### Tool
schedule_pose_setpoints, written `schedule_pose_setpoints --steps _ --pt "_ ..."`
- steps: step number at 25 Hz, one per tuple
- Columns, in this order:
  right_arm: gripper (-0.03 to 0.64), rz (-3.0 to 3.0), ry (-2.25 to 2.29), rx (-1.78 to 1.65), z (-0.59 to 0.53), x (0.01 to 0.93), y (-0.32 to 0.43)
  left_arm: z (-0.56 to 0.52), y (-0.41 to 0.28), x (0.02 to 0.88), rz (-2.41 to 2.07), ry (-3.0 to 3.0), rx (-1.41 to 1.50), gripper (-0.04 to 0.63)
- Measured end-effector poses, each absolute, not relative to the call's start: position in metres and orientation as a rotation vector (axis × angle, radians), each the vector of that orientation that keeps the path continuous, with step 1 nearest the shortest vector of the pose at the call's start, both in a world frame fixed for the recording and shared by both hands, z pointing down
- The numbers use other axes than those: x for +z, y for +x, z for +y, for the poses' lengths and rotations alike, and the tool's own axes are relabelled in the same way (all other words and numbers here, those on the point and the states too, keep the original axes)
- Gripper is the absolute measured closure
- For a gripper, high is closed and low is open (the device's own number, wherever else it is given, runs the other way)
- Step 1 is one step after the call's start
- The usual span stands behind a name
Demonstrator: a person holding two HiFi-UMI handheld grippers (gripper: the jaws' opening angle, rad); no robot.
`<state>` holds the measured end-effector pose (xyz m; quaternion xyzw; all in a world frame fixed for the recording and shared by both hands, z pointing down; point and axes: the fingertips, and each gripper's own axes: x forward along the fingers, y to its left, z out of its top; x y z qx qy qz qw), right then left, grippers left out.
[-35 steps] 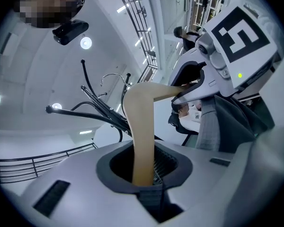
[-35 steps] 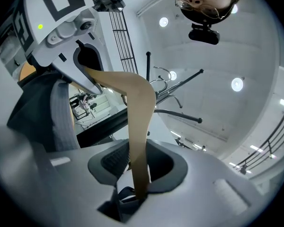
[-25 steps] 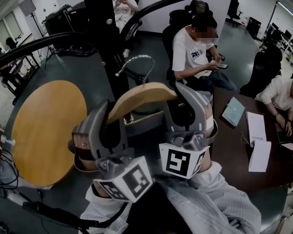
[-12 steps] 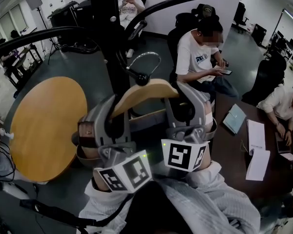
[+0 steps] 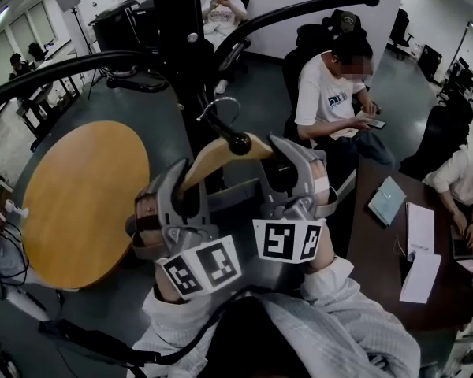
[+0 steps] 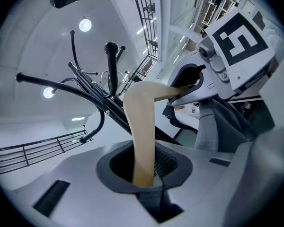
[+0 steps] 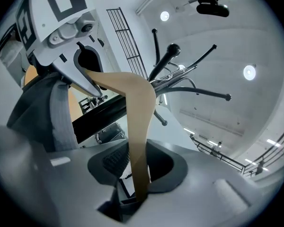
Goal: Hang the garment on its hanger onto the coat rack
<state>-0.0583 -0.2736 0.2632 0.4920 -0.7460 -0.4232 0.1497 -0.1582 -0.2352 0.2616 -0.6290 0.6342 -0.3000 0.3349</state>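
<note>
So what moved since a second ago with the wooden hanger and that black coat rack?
The curved light wooden hanger moved closer to the tall black coat rack; its silver metal hook now looks looped over a short black ball-tipped arm. Nothing was let go: the left gripper and right gripper stay clamped on the hanger's two sides.

Round table (image 5: 79, 203), seated person (image 5: 327, 101), papers (image 5: 420, 274).
</note>
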Motion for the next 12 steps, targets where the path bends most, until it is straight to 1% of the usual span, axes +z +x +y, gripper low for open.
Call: schedule_pose_setpoints --steps 7,12 --pt "0.52 -2.175 1.355 -1.151 -0.289 0.294 -0.077 -0.247 -0.174 0.292 1.68 -1.665 -0.84 0.522" --pt "0.518 -2.163 1.393 -1.203 -0.291 0.293 -0.081 -0.25 -0.177 0.293 1.675 -1.59 -0.804 0.522"
